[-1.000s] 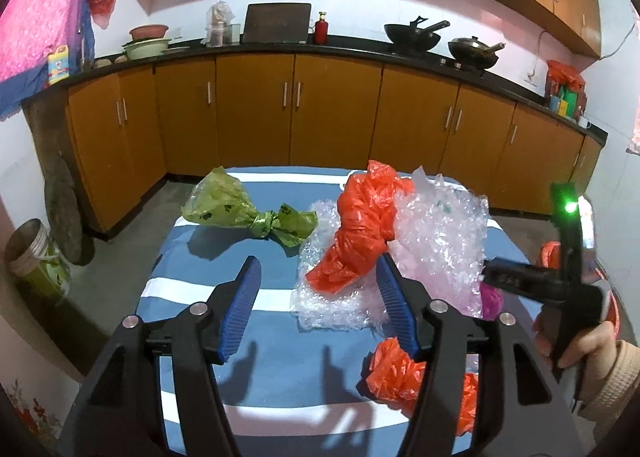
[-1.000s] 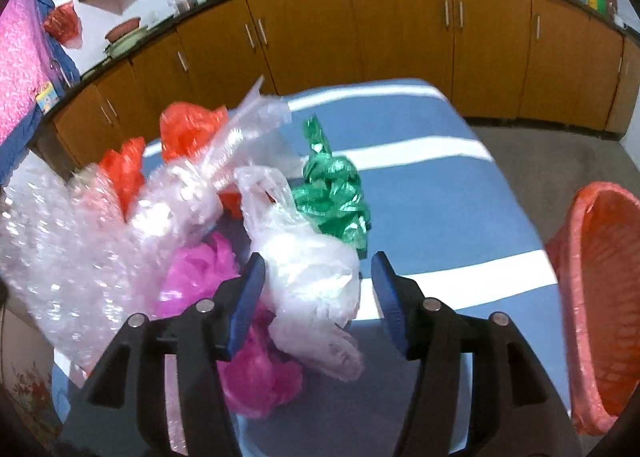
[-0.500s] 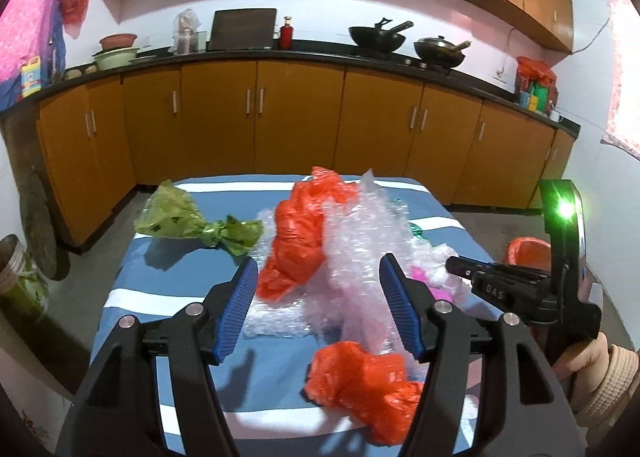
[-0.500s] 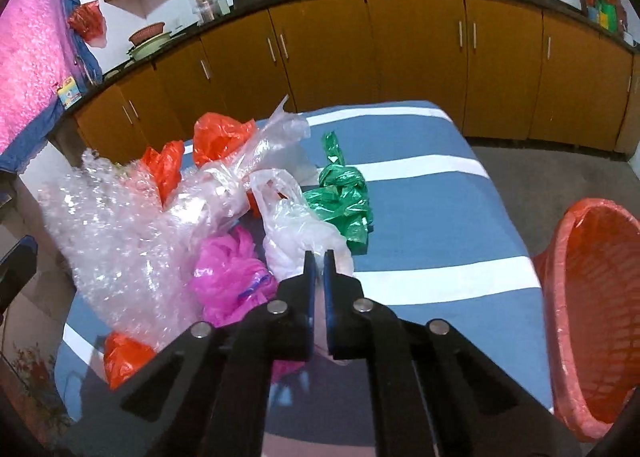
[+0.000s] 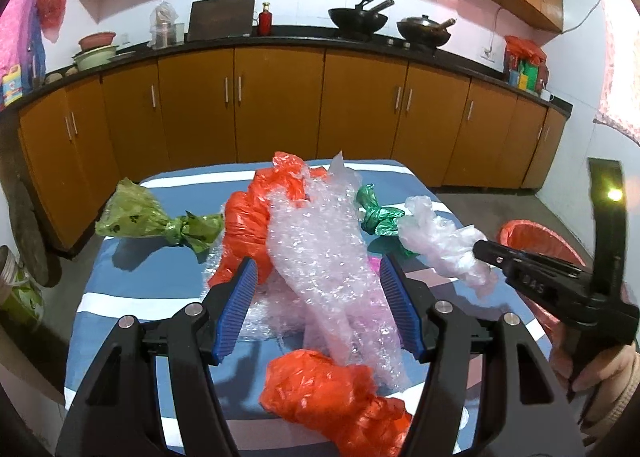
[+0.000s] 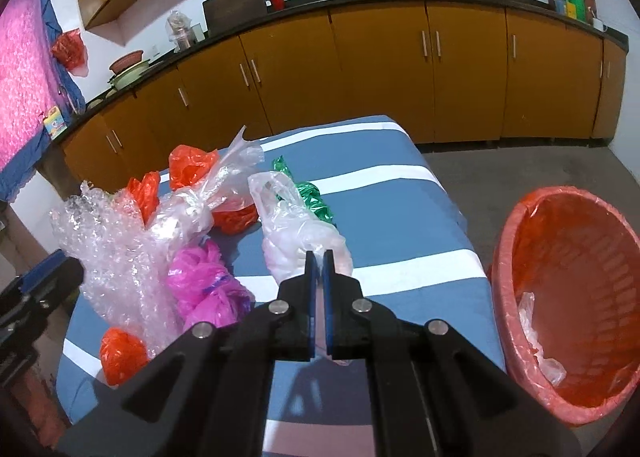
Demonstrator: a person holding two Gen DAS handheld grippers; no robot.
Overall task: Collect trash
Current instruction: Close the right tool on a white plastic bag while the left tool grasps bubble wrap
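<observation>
Trash lies in a heap on the blue-and-white striped table (image 6: 384, 185). My right gripper (image 6: 319, 257) is shut on a clear plastic bag (image 6: 288, 225) and holds it lifted off the cloth; the left wrist view shows the same bag (image 5: 444, 241) hanging from the right gripper (image 5: 480, 247). My left gripper (image 5: 318, 297) hovers open over the bubble wrap (image 5: 320, 257), which shows between its blue pads (image 5: 236, 309) without being pressed. An orange bag (image 5: 328, 385) lies just below it. An orange basket (image 6: 504, 257) with a liner stands to the right of the table.
Also on the table are a light green bag (image 5: 140, 217), a second orange bag (image 5: 248, 217), a dark green bag (image 5: 380, 217) and a pink bag (image 6: 200, 285). Wooden cabinets (image 5: 280, 105) line the far wall. A person's hand (image 5: 600, 369) grips the right tool.
The right gripper closed on the clear plastic bag and raised it off the table. The left gripper swung to the right, over the bubble wrap, staying open.
</observation>
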